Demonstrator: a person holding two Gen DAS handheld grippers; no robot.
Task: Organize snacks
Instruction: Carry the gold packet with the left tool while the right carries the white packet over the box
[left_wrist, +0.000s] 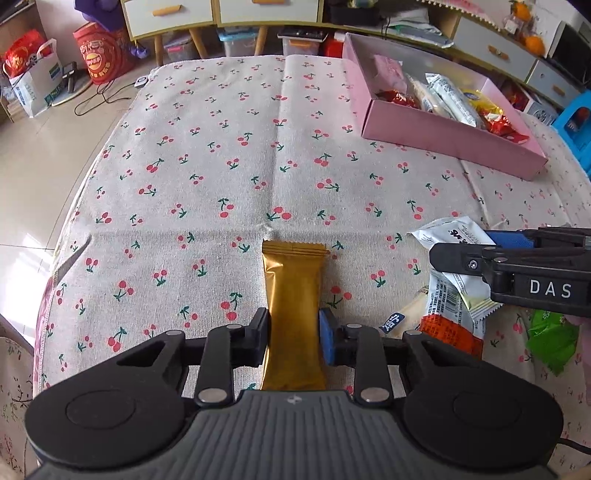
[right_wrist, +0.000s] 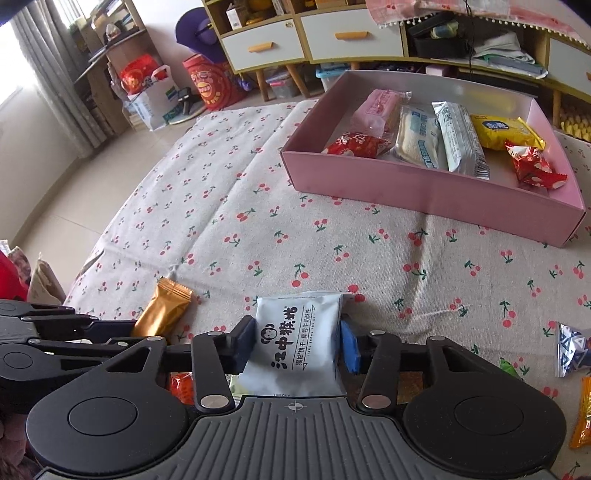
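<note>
**Both grippers hold a snack above the cherry tablecloth**

The left gripper (left_wrist: 293, 334) is clenched on a gold snack packet (left_wrist: 293, 317). Its two pads press the long sides of the packet near the middle, and the crimped end of the packet points forward, away from the camera. In the right wrist view the same gold packet (right_wrist: 162, 314) shows at the left, with the black arm of the left gripper (right_wrist: 127, 328) reaching to it.

The right gripper (right_wrist: 295, 345) is clenched on a pale blue biscuit packet (right_wrist: 295, 347) with black Chinese characters and a small monkey face printed on it. The pads touch its two side edges. From the left wrist view this packet (left_wrist: 448, 236) is at the right side, held by the black right gripper (left_wrist: 458, 258), which carries the letters "DAS".

Both packets are over a tablecloth (left_wrist: 221, 166) with a red cherry pattern. A pink box (right_wrist: 424, 188) stands on the cloth farther away, to the right, well apart from both grippers. Inside it lie several snacks: a pink packet (right_wrist: 380, 109), two red wrapped candies, two white packets and a yellow packet (right_wrist: 502, 131).

More loose snacks lie near the grippers: a white and orange packet (left_wrist: 452, 317), a green wrapper (left_wrist: 550, 339), and a blue and white patterned wrapper (right_wrist: 572, 349) on the cloth at the right edge.
</note>
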